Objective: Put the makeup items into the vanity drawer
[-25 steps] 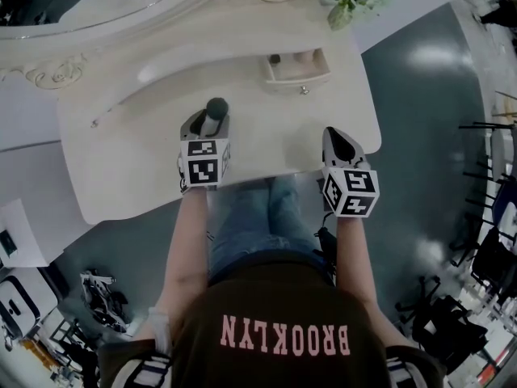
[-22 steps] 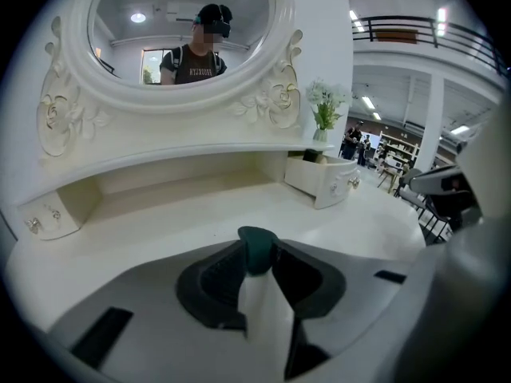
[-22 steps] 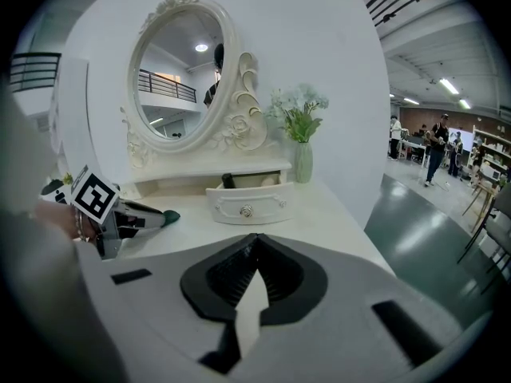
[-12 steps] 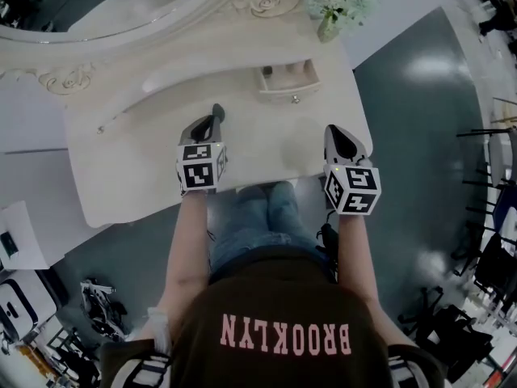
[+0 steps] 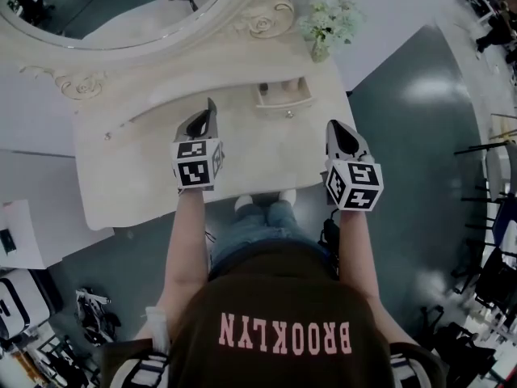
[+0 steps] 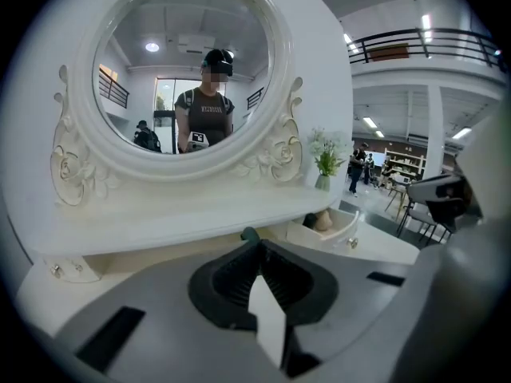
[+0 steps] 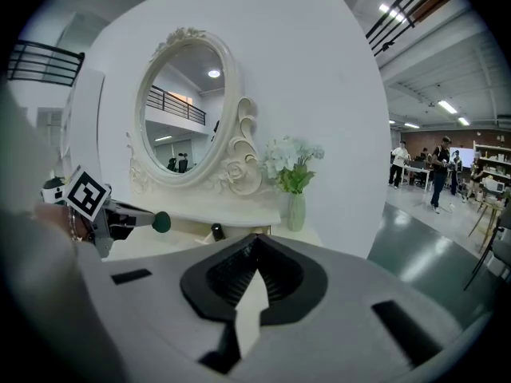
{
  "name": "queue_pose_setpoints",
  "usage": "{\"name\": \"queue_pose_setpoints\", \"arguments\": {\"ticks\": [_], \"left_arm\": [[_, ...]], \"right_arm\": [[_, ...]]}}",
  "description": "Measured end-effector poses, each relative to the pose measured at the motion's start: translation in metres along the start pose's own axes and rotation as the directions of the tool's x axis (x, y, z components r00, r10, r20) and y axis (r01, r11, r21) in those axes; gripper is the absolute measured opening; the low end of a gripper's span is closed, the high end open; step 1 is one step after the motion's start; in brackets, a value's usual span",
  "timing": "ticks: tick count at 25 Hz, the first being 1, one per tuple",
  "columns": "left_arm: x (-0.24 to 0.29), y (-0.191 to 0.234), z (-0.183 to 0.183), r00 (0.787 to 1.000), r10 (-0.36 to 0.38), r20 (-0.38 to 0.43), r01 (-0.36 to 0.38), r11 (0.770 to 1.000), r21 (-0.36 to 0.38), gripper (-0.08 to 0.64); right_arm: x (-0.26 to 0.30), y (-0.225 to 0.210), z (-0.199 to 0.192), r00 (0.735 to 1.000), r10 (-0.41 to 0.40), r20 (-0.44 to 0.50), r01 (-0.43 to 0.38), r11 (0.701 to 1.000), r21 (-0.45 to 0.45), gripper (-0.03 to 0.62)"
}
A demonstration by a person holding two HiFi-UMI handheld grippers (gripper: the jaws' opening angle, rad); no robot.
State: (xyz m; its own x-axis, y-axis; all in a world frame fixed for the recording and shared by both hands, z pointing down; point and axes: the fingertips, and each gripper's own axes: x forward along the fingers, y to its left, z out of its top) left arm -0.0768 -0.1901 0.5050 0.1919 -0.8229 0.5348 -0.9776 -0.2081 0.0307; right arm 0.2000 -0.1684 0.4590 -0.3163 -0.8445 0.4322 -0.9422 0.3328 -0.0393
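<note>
You are standing at a white vanity table, and the head view is looking steeply down over your arms. You are holding your left gripper above the tabletop, just left of the open vanity drawer and a little nearer to you. Its jaws are pressing together on a slim makeup item. The item's rounded dark green end is poking out past the jaw tips. It may be a brush or an applicator, but it is showing too small to say which.

The drawer is jutting out from the raised back shelf of the table. Inside it, a small dark item and a pale beige item are lying side by side.

You are holding your right gripper over the right front part of the tabletop, to the right of the drawer and nearer to you. Its jaws are closing on each other, with nothing between them. The two grippers are hanging well apart, with bare tabletop between them.

Behind the shelf, an oval mirror in a carved white frame is reflecting you and the room. A vase of pale flowers is standing at the right end of the shelf, just behind the drawer.
</note>
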Motion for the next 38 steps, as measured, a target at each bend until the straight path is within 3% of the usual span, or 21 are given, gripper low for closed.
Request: {"name": "queue_pose_setpoints", "arguments": {"ticks": [6,13,29,38], "left_arm": [[-0.004,-0.005,0.035,0.997,0.013,0.074,-0.014,1.000,0.015,0.015],[0.002,-0.034,0.058,0.994,-0.012,0.106,0.007,0.999,0.046,0.015],[0.030,-0.126,0.076,0.984,-0.146,0.104,0.130,0.981,0.141,0.015],[0.053,-0.169,0.069,0.978,-0.194,0.081,0.180,0.972,0.152,0.015]], "right_arm": [[-0.002,-0.011,0.020,0.999,-0.002,0.051,0.002,1.000,-0.011,-0.011],[-0.010,-0.034,0.024,0.997,-0.015,0.072,0.016,1.000,-0.003,-0.011],[-0.050,-0.097,0.003,0.992,-0.110,0.064,0.108,0.993,0.036,-0.011],[-0.076,-0.140,-0.017,0.981,-0.190,0.040,0.187,0.980,0.070,-0.011]]}}
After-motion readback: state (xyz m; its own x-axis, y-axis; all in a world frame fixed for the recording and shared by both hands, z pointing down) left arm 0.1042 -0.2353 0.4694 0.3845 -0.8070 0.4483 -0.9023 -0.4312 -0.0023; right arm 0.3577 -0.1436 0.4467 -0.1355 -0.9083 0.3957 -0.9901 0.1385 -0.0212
